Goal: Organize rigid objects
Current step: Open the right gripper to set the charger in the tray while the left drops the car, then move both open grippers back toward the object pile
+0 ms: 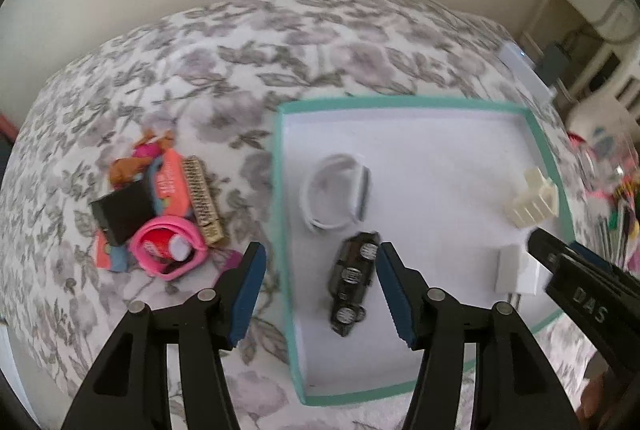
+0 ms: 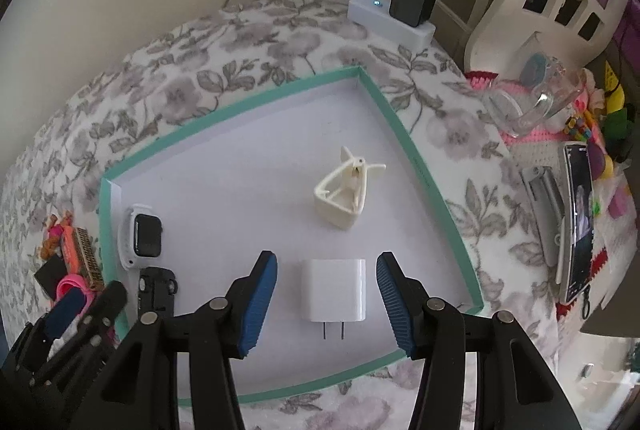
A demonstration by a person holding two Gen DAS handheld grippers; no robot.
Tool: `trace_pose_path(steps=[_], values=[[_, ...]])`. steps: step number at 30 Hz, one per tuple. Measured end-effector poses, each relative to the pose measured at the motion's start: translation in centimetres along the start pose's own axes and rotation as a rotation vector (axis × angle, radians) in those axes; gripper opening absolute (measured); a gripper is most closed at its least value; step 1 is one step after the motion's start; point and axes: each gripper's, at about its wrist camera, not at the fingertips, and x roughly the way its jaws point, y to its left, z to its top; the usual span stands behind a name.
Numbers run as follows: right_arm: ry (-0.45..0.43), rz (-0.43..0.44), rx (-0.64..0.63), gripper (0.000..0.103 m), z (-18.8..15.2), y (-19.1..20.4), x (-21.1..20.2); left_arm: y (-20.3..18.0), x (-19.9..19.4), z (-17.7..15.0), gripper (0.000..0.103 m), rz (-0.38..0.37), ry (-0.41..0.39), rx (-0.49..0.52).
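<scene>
Both tools apart, nothing clamped. Left tool (image 1: 320, 290) above toy car (image 1: 354, 288), which lies on side in teal-rimmed tray (image 2: 420, 158) on bed. Right tool (image 2: 326, 304) above white charger (image 2: 334, 290), flat in same tray.

Handling, est.:
- Car – small, stiff, light; wheels roll, so pinch across body.
- Charger – smooth, slippery; take by 2 flat sides, avoid prongs.
- Watch (image 2: 140, 236), cream clip (image 2: 342, 196) already in tray.

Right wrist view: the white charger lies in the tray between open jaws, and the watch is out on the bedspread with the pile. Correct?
Not quite. The watch lies inside the tray, by its left wall, as the right wrist view shows. The rest holds: the charger lies on the tray floor between the right gripper's open jaws, untouched.
</scene>
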Motion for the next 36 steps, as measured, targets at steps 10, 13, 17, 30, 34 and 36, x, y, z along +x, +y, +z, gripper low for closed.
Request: trace_pose_path(steps=[10,13,17,30,34,36], values=[[0.012,-0.013,-0.06,0.065,-0.3,1.0,1.2,3.3,0.2,0.0,0.073,0.098,-0.002,-0.117],[0.013,-0.018,-0.079,0.067,-0.4,1.3,1.4,3.9,0.5,-0.1,0.083,0.115,0.009,-0.14],[0.018,-0.023,-0.094,0.076,-0.5,1.6,1.8,4.6,0.7,-0.2,0.087,0.154,0.013,-0.16],[0.016,-0.026,-0.123,0.099,-0.9,2.2,2.4,6.3,1.5,-0.4,0.1,0.176,0.043,-0.207],[0.015,-0.024,-0.129,0.103,-1.0,2.3,2.6,6.6,1.7,-0.4,0.1,0.18,0.052,-0.213],[0.016,-0.02,-0.137,0.103,-1.1,2.5,2.6,6.9,1.7,-0.4,0.1,0.176,0.057,-0.218]])
